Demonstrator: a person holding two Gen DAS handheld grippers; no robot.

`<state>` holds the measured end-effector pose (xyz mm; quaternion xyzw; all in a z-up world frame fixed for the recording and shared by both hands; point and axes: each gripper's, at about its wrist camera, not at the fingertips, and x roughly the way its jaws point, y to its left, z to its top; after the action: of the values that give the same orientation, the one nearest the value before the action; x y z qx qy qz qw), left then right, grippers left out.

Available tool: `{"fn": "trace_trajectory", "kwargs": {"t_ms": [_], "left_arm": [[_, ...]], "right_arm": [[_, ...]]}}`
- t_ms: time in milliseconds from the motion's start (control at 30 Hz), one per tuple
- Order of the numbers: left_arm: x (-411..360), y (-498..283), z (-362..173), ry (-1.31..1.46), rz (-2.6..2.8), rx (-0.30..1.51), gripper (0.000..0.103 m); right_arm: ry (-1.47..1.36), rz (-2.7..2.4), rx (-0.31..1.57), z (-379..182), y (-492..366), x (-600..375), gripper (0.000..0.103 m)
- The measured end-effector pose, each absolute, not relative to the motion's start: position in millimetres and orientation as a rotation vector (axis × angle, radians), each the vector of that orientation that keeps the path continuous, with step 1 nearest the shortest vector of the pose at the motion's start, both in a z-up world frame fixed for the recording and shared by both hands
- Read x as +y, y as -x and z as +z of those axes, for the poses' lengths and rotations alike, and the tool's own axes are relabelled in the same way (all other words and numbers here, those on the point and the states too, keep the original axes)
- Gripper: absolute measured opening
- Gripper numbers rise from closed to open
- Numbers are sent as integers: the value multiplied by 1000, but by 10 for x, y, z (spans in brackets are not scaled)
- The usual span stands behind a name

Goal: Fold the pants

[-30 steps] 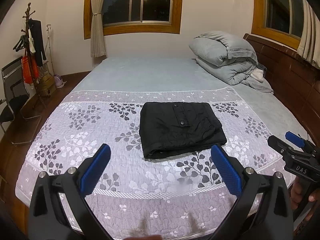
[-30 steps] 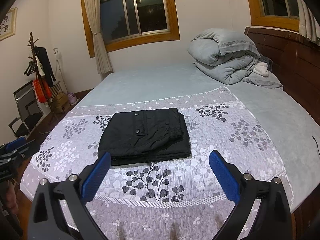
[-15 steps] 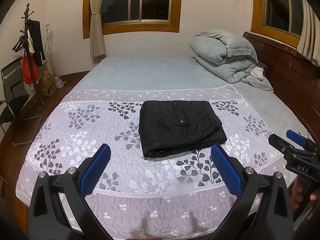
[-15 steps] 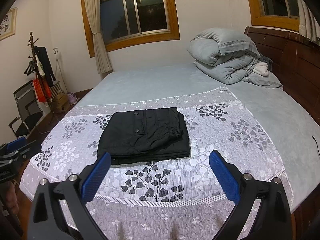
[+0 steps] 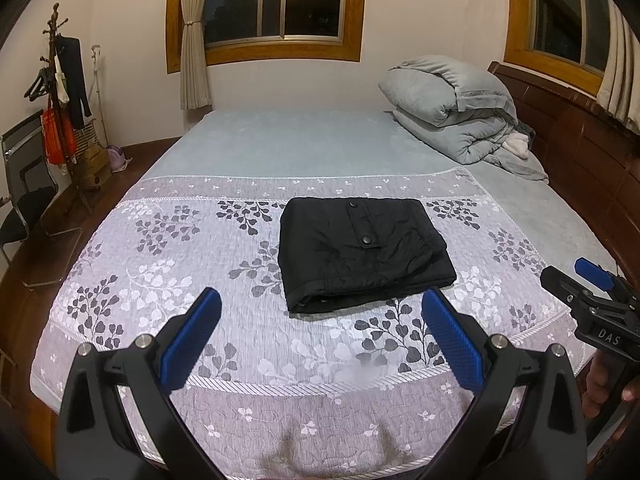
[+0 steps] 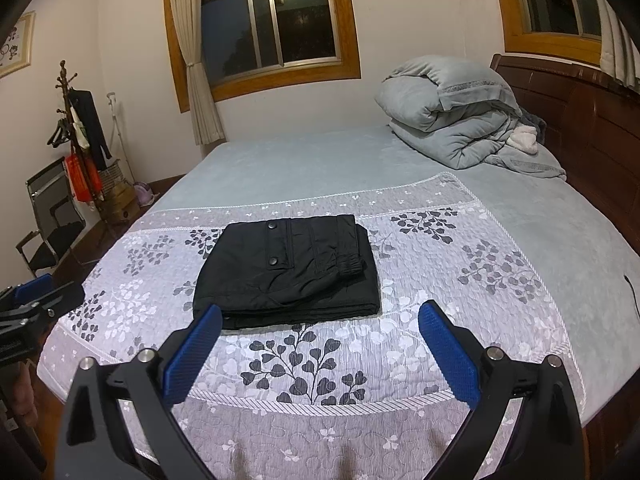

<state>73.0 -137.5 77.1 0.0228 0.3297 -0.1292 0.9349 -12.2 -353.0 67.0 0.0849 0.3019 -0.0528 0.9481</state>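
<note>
Black pants point(image 5: 362, 252) lie folded in a compact rectangle on the floral grey bedspread point(image 5: 160, 240), snap buttons on top. They show in the right wrist view too point(image 6: 288, 272). My left gripper point(image 5: 320, 308) is open and empty, held back from the near edge of the pants. My right gripper point(image 6: 320, 320) is open and empty, also held back just short of the pants. The right gripper also shows at the right edge of the left wrist view point(image 5: 588, 292). The left gripper shows at the left edge of the right wrist view point(image 6: 36, 300).
A folded grey duvet point(image 5: 452, 108) lies at the far right by the wooden headboard point(image 5: 592, 152). A coat rack point(image 5: 60, 92) and a chair point(image 5: 24, 184) stand on the floor to the left. Pale blue sheet point(image 5: 300, 140) covers the far bed.
Both grippers have drifted slightly; the pants lie unchanged. Jaws remain wide open.
</note>
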Motion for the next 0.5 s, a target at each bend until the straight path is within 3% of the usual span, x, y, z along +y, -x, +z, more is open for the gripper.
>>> {"fn": "trace_trajectory", "kwargs": {"t_ms": [500], "left_arm": [[-1361, -768, 695, -46, -265, 689, 100]], "right_arm": [[-174, -105, 622, 650, 75, -3559, 99]]}}
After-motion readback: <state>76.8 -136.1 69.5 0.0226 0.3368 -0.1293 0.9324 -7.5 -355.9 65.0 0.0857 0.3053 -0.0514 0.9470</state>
